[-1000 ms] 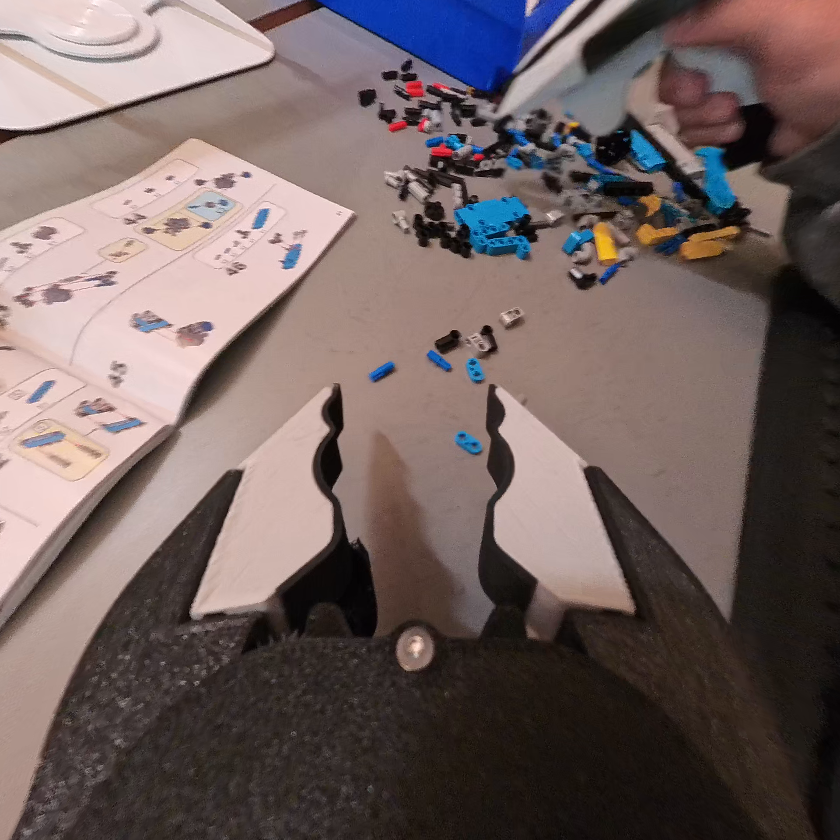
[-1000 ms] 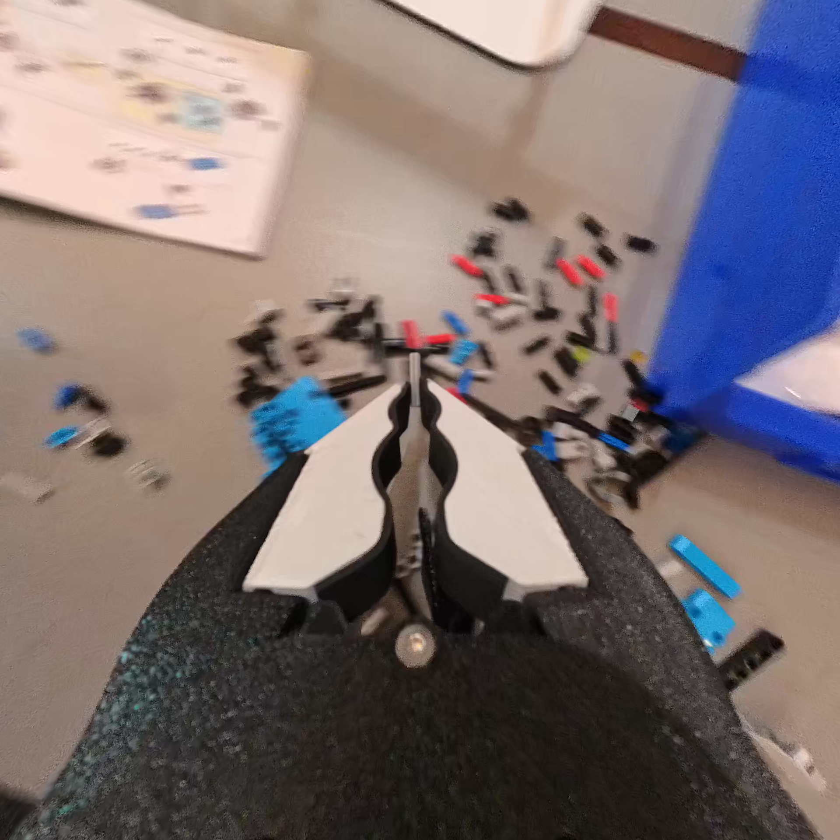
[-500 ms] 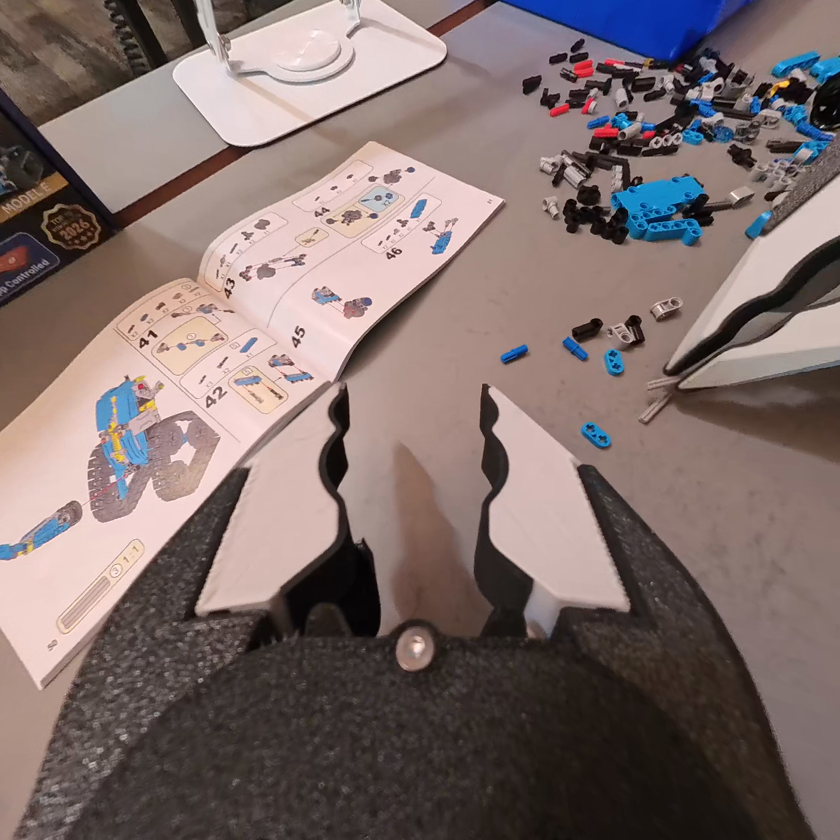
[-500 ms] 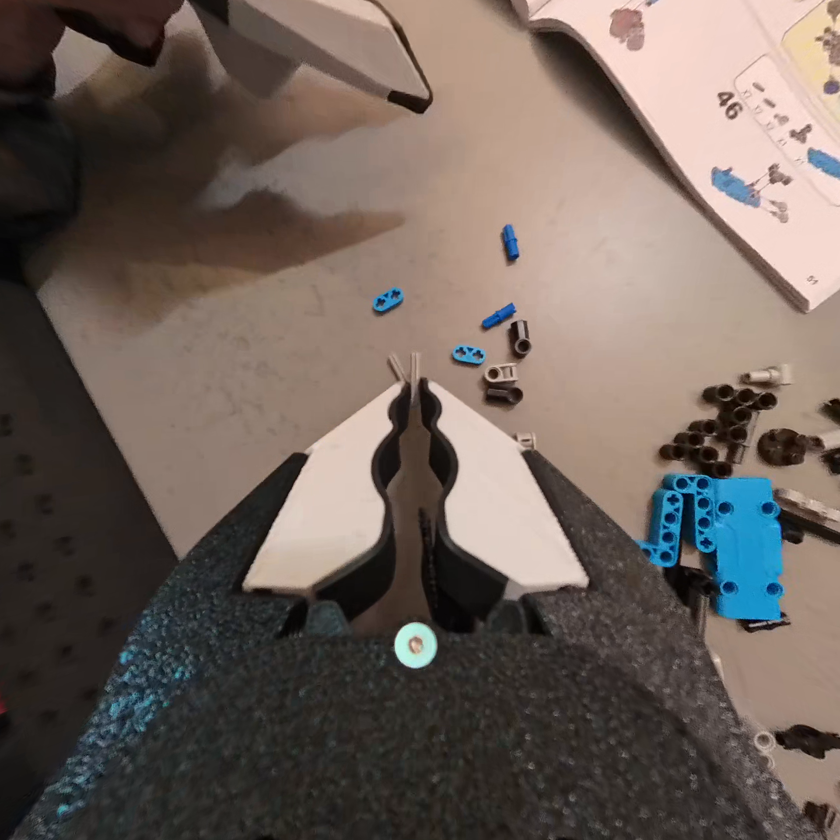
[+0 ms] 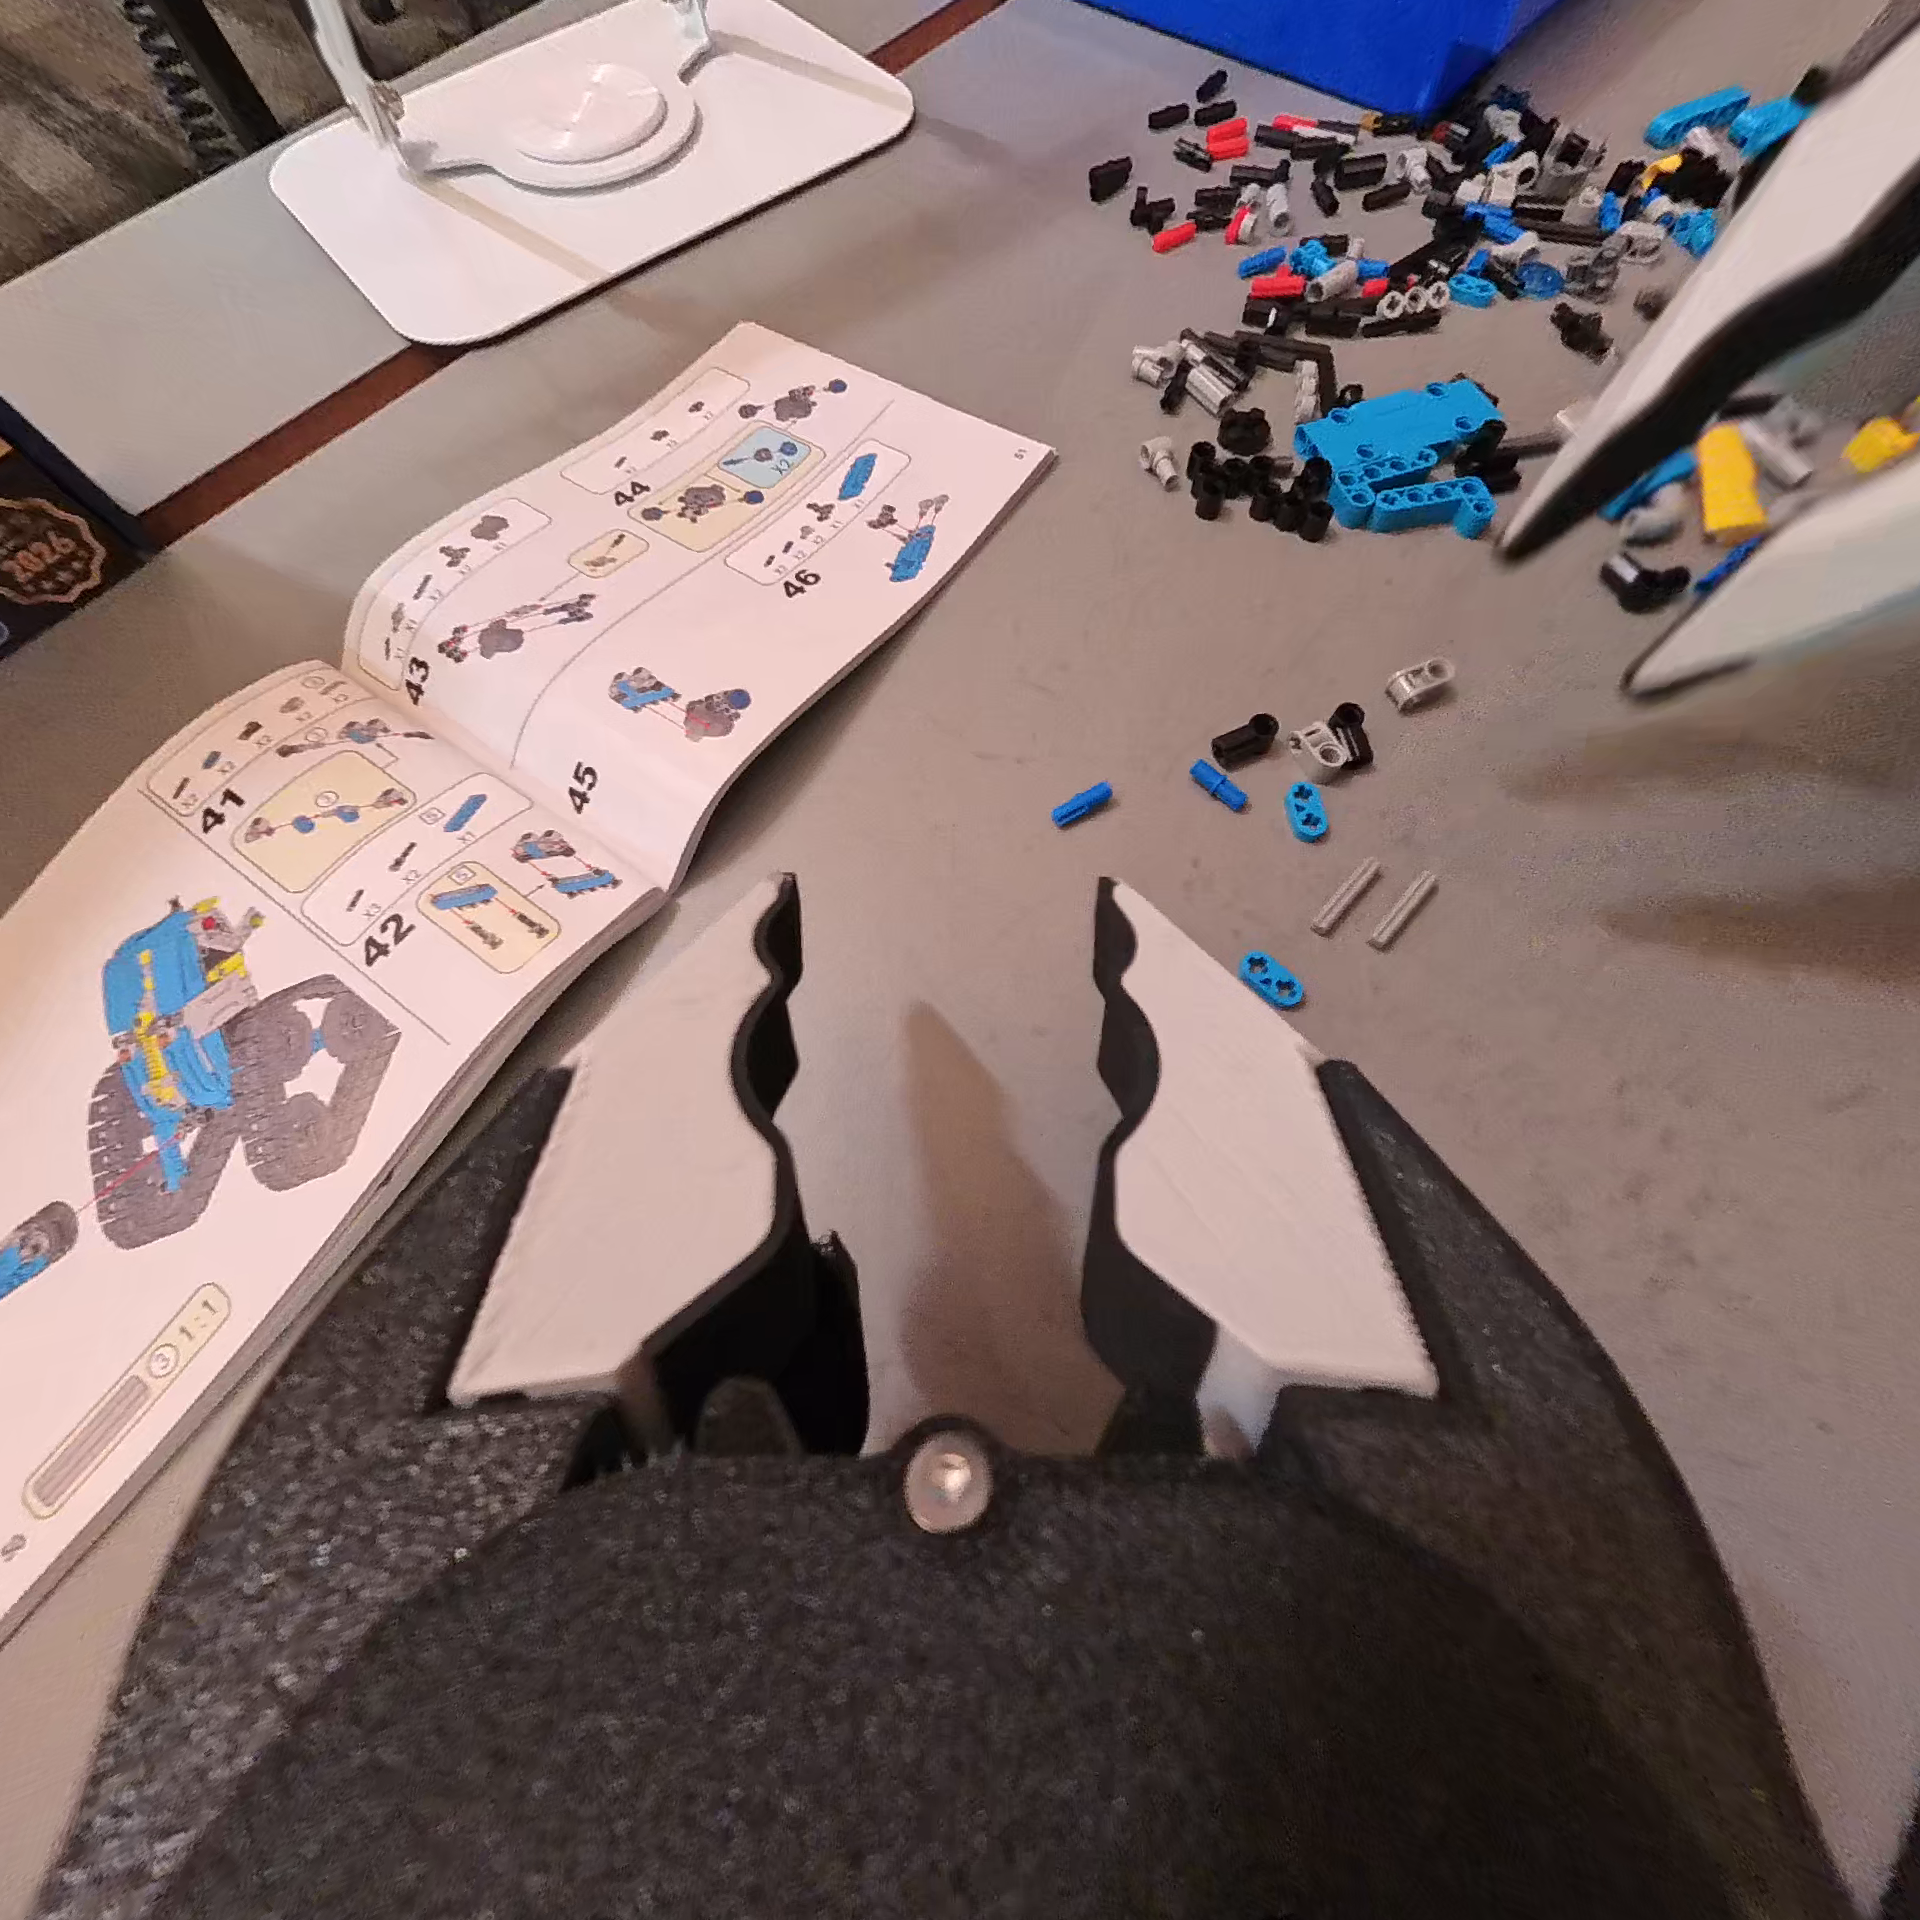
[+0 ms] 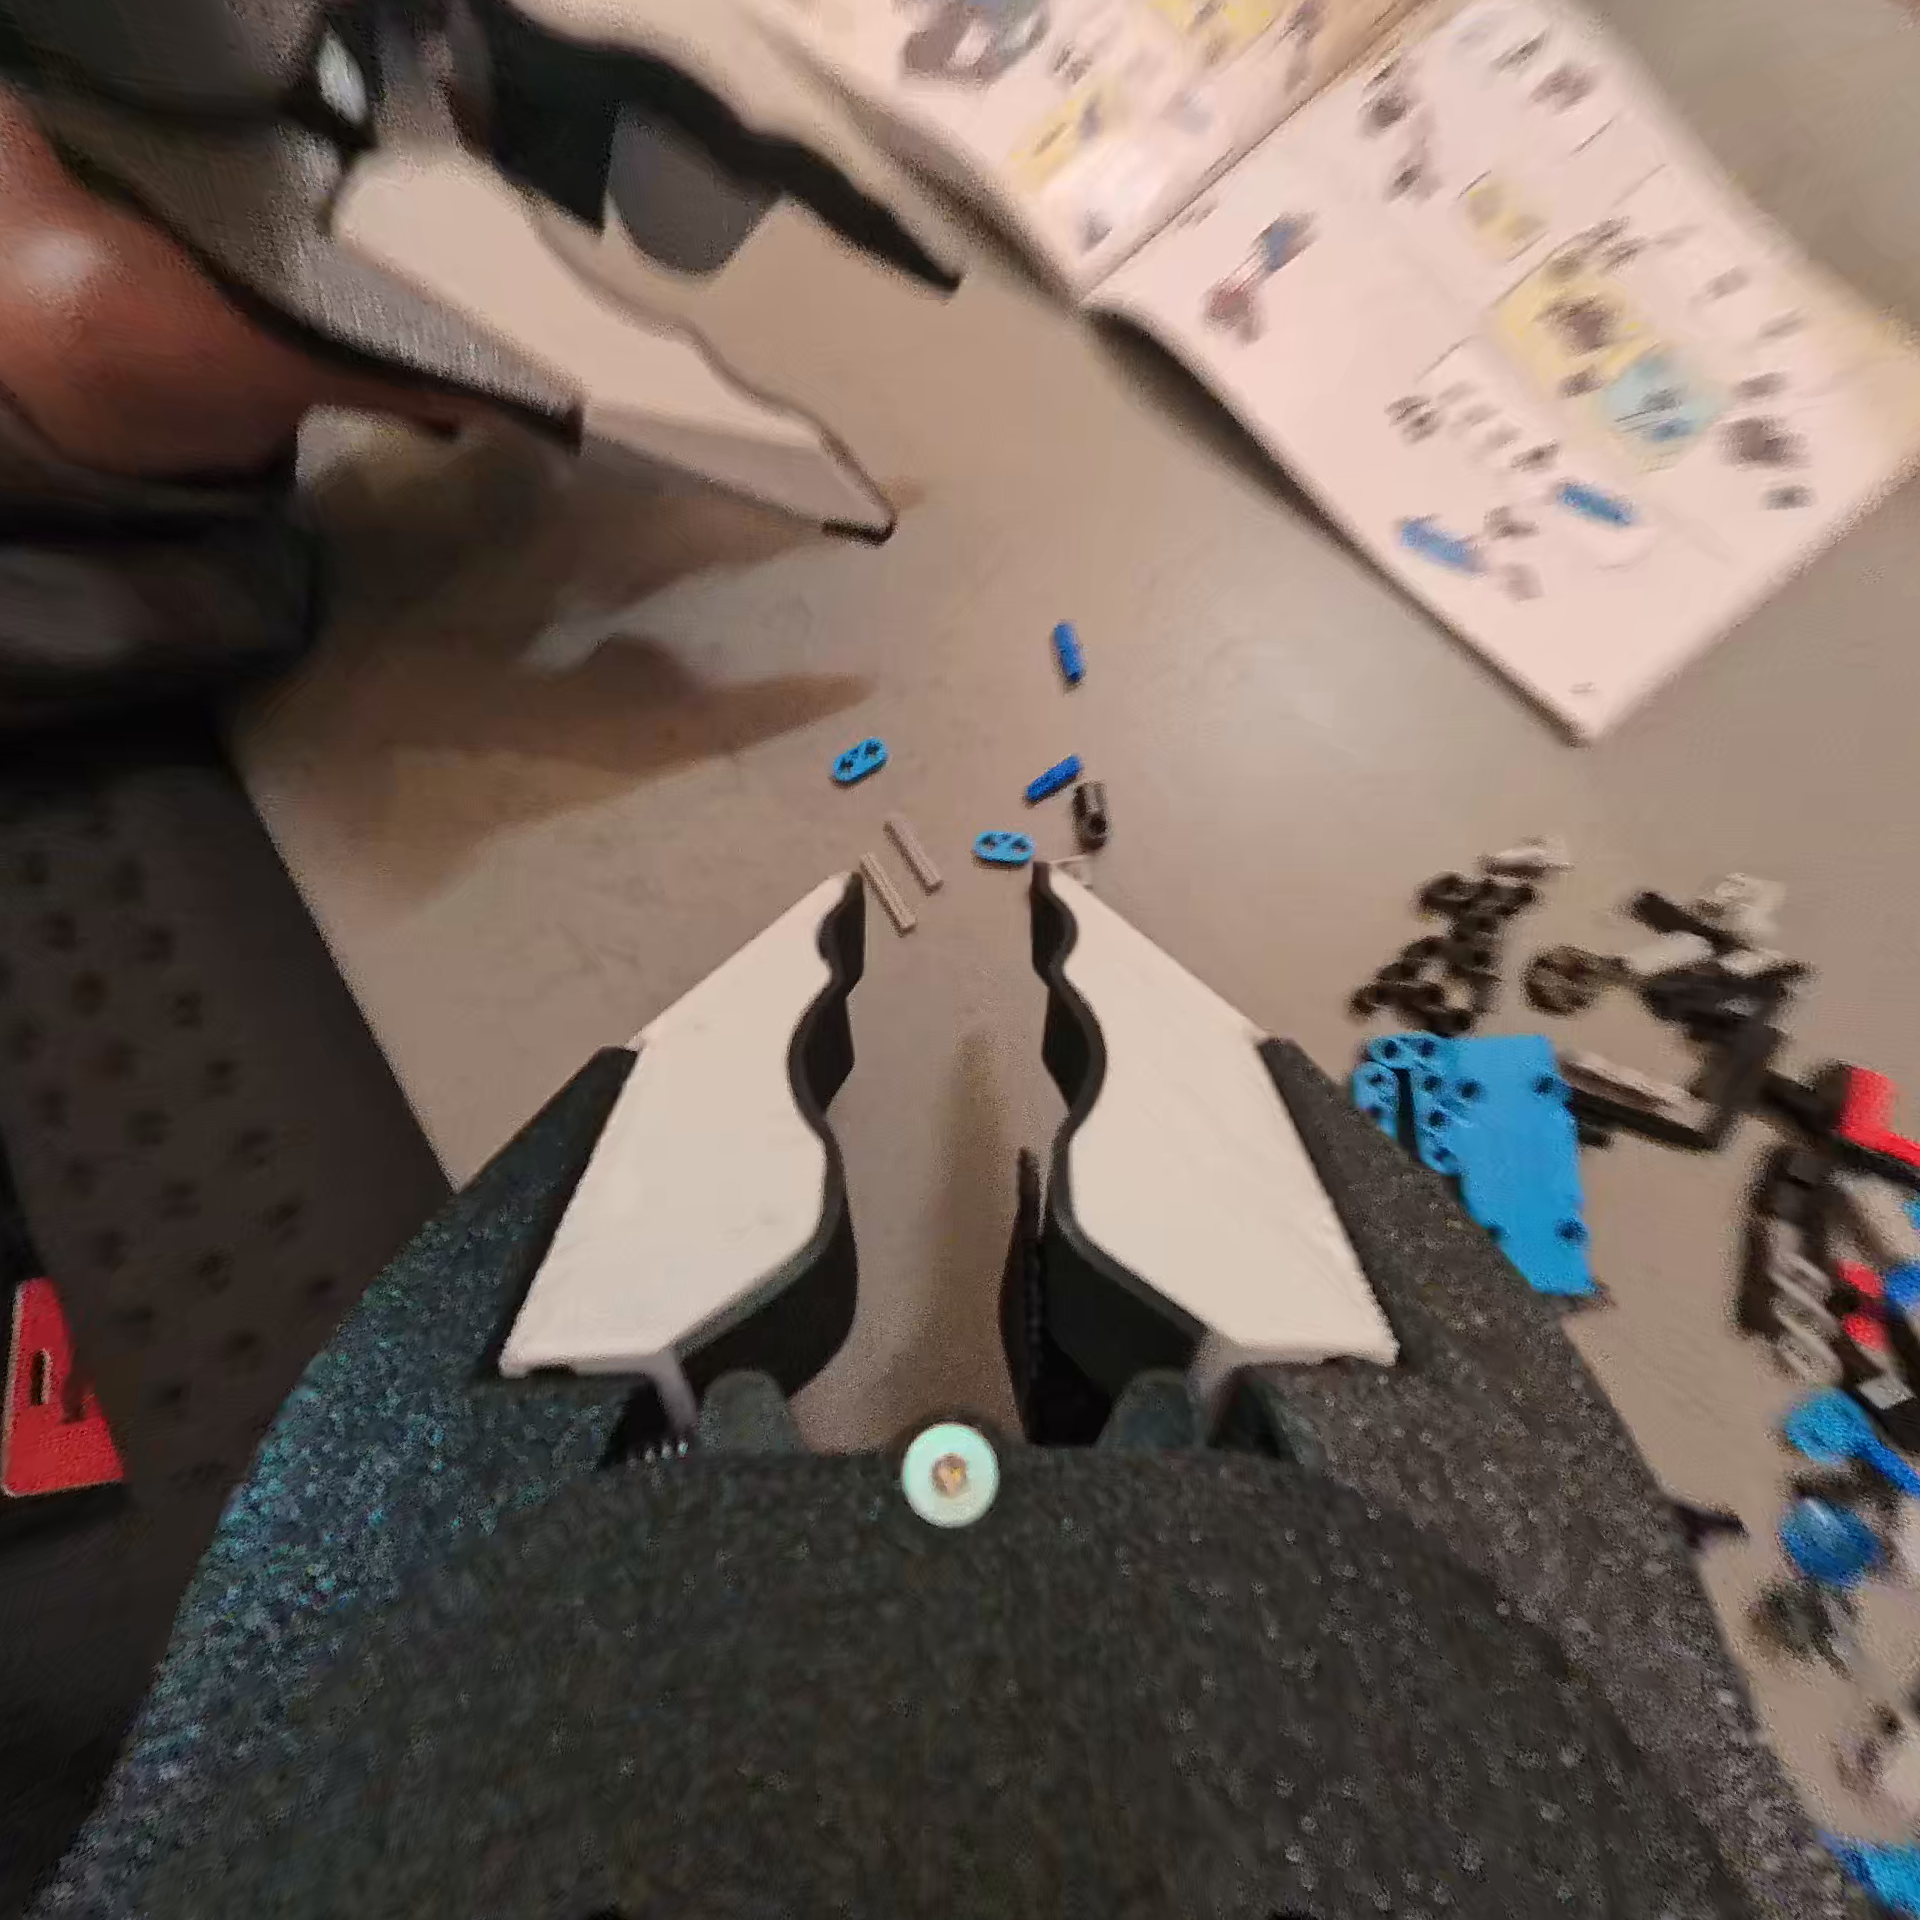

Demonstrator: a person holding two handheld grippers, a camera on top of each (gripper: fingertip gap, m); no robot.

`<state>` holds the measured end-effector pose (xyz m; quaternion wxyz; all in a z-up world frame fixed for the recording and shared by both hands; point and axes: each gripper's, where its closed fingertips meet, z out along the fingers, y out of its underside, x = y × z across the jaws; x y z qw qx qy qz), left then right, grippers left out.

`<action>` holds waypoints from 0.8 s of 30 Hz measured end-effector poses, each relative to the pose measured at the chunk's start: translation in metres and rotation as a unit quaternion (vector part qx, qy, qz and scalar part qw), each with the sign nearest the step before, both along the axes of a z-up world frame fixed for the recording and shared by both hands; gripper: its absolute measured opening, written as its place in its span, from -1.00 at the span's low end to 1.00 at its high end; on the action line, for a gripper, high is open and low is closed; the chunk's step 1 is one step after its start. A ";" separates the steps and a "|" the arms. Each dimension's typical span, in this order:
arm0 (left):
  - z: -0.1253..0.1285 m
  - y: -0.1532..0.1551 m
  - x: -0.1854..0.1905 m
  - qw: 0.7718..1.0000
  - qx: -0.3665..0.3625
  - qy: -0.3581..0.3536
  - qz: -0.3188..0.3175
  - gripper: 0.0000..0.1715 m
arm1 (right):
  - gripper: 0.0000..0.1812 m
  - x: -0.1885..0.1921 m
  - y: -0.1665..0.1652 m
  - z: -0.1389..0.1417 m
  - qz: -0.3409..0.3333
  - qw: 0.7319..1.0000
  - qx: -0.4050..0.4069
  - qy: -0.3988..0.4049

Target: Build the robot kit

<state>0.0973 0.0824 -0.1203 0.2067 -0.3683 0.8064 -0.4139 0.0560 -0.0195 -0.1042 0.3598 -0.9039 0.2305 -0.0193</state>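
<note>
My left gripper is open and empty, low over the grey table, beside the open instruction booklet. My right gripper is open and empty; it also shows in the left wrist view, raised at the right. Two thin grey axle rods lie side by side on the table, just off my right gripper's fingertips in the right wrist view. Small blue links and blue pins lie around them.
A pile of black, blue, red and yellow building pieces with a large blue frame lies at the far right. A white stand base and a blue bin sit at the back. A dark box is at the left.
My right gripper has opened and let go of the two grey rods, which now lie on the table. It has drawn back and up. My left gripper stays open, nearly still.
</note>
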 end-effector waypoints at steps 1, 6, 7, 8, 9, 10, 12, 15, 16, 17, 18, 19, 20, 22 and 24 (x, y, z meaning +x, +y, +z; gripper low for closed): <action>0.003 0.001 0.001 1.000 -0.010 -0.002 0.006 -0.33 | -0.65 0.006 -0.005 0.014 -0.027 1.000 0.009 -0.011; 0.013 0.042 0.021 0.993 -0.014 -0.031 0.116 -0.31 | -0.59 0.011 -0.008 0.100 -0.109 0.988 0.086 -0.063; 0.012 0.055 0.025 0.988 -0.003 -0.035 0.148 -0.31 | -0.60 0.007 -0.004 0.116 -0.108 0.987 0.097 -0.072; 0.012 0.065 0.027 0.985 -0.001 -0.037 0.170 -0.31 | -0.64 0.005 -0.001 0.125 -0.100 0.987 0.089 -0.085; 0.011 0.073 0.029 0.981 -0.007 -0.034 0.189 -0.30 | -0.62 0.005 0.001 0.129 -0.096 0.989 0.061 -0.099; 0.010 0.080 0.031 0.978 -0.014 -0.027 0.208 -0.30 | -0.54 0.010 0.001 0.129 -0.099 0.988 0.020 -0.118; 0.007 0.088 0.032 0.973 -0.033 -0.008 0.228 -0.30 | -0.54 0.023 0.006 0.129 -0.100 0.982 -0.044 -0.154; 0.012 0.074 0.027 0.971 -0.117 0.038 0.204 -0.33 | -0.56 0.025 0.045 0.113 -0.040 0.990 -0.048 -0.123; 0.017 0.065 0.024 0.969 -0.158 0.056 0.179 -0.32 | -0.56 0.033 0.056 0.101 -0.034 0.992 -0.044 -0.115; 0.021 0.058 0.021 0.965 -0.197 0.071 0.156 -0.31 | -0.56 0.042 0.067 0.086 -0.038 0.993 -0.038 -0.101; 0.025 0.054 0.019 0.960 -0.229 0.084 0.140 -0.30 | -0.57 0.051 0.078 0.068 -0.041 0.996 -0.026 -0.076; 0.028 0.053 0.019 0.954 -0.253 0.093 0.132 -0.29 | -0.57 0.061 0.087 0.049 -0.051 0.997 -0.011 -0.053; 0.032 0.053 0.019 0.950 -0.270 0.096 0.126 -0.27 | -0.57 0.075 0.092 0.032 -0.076 0.996 -0.005 -0.044; 0.040 0.053 0.020 0.950 -0.279 0.077 0.120 -0.17 | -0.58 0.102 0.093 0.013 -0.139 0.988 0.021 -0.061; 0.042 0.052 0.022 0.960 -0.247 0.051 0.119 -0.14 | -0.62 0.113 0.090 0.017 -0.183 0.976 0.076 -0.088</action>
